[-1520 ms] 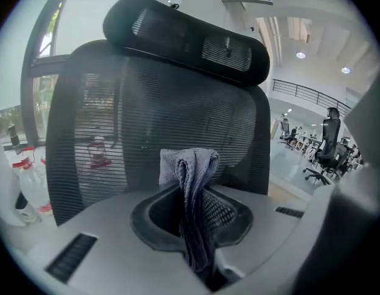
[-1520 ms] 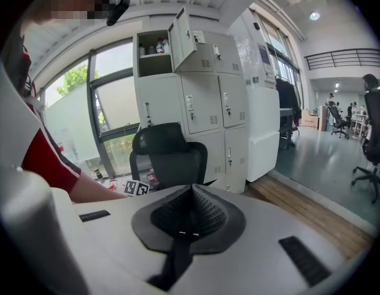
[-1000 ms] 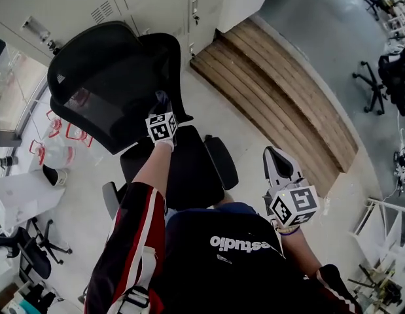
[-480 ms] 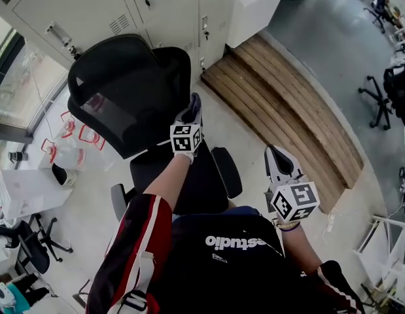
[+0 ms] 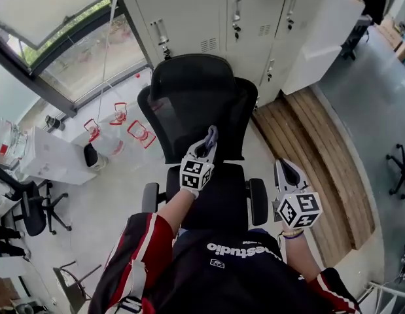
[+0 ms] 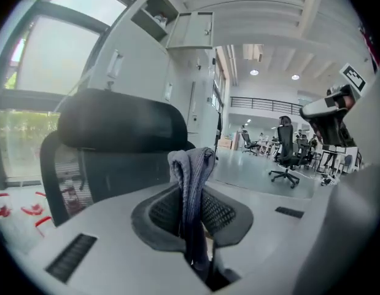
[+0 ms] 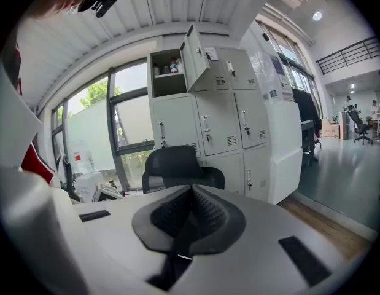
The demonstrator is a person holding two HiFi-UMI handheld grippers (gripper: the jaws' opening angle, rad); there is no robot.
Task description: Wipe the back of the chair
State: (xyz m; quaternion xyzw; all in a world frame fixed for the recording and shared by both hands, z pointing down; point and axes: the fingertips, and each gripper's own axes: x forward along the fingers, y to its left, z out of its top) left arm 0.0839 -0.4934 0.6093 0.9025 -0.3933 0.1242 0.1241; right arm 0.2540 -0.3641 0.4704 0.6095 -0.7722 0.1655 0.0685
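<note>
A black mesh office chair (image 5: 195,103) stands in front of me, its back (image 6: 110,158) facing the left gripper view and small in the right gripper view (image 7: 177,168). My left gripper (image 5: 207,142) is shut on a folded grey cloth (image 6: 191,189) and sits just short of the lower chair back, above the seat (image 5: 212,191). In the head view the cloth (image 5: 212,133) pokes out past the jaws. My right gripper (image 5: 285,173) hangs shut and empty to the right of the chair's armrest (image 5: 257,201), away from the back.
Grey metal lockers (image 5: 209,12) stand behind the chair, one door open high up (image 7: 193,57). A wooden step (image 5: 320,169) runs to the right. Windows (image 5: 58,38) and red-marked clear containers (image 5: 117,133) lie left. Other office chairs (image 6: 282,152) stand far off.
The head view has swung so the chair now sits centred and square in front. My left gripper with the cloth moved from the chair back's right edge toward its lower middle. The right gripper stays low.
</note>
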